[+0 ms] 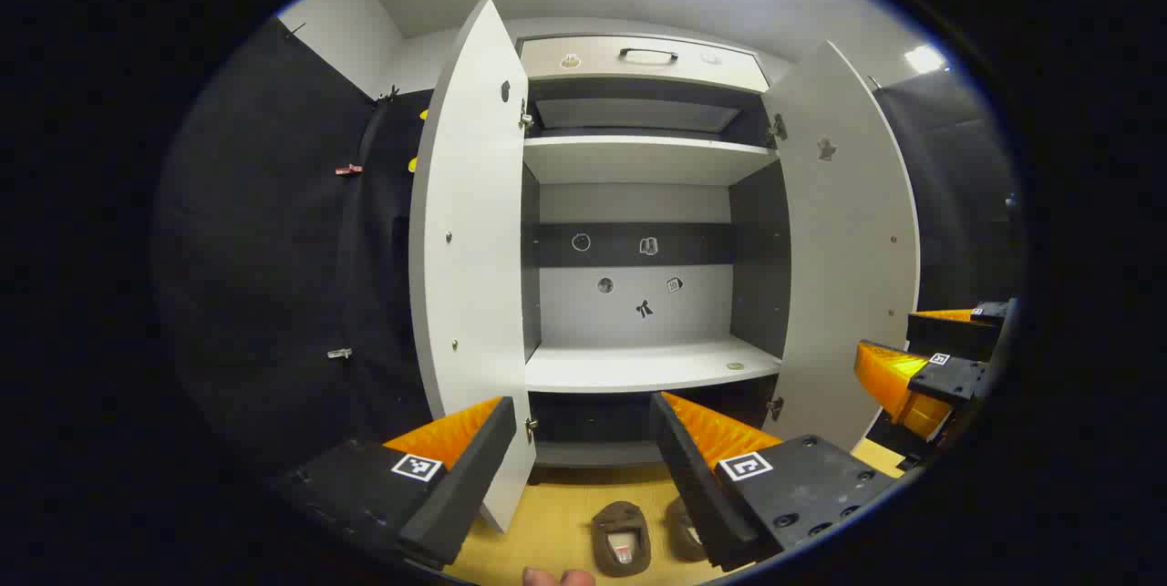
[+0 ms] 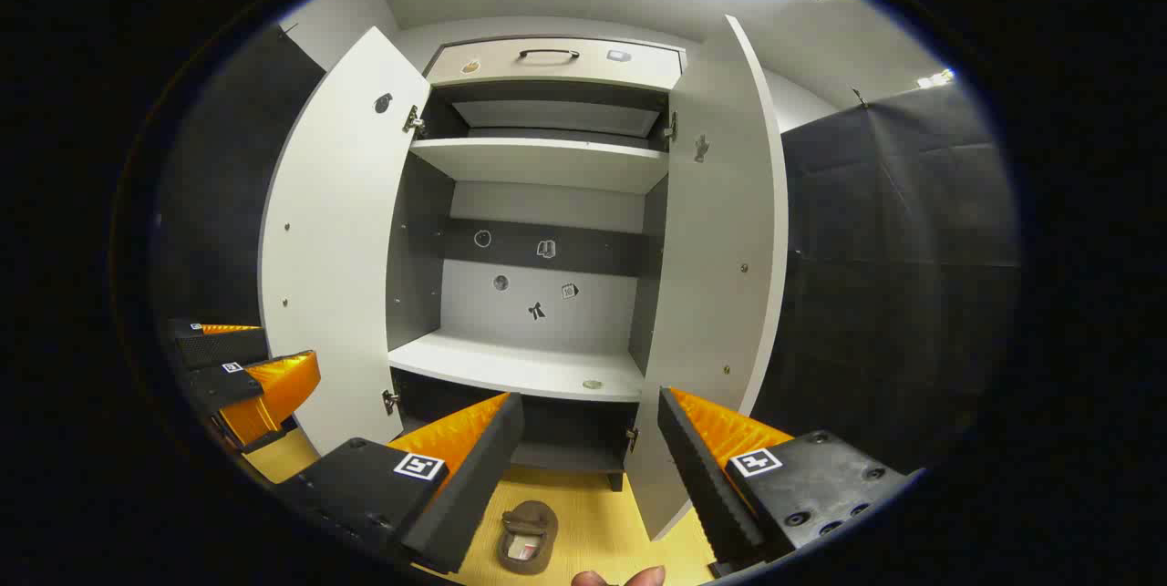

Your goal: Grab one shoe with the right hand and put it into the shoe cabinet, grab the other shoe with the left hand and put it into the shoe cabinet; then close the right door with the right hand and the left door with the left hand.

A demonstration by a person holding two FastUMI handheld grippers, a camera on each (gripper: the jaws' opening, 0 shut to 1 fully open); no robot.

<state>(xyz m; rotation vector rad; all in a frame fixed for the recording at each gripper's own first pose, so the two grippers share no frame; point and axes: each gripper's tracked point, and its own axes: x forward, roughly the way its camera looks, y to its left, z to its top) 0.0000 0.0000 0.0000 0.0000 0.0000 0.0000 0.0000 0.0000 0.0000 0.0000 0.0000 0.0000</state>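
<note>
Both shoes lie on the yellow floor (image 1: 565, 513) in front of the shoe cabinet (image 1: 638, 367), at six o'clock in each view. In the left gripper view one shoe (image 1: 622, 538) sits between our fingers and the second shoe (image 1: 686, 527) is half hidden behind the right-hand finger. In the right gripper view we see one shoe (image 2: 527, 538).

Our left gripper (image 1: 570, 467) and right gripper (image 2: 588, 467) are both spread wide and hold nothing.

The left door (image 1: 474, 267) and right door (image 1: 848, 249) stand open, so the shelf (image 1: 652, 367) at twelve o'clock is free.

We judge the main risk to be a shallow pinch on the soft upper, letting the shoe sag or slip. The doors' lower corners hang near the shoes, so a wide swing could knock one.
</note>
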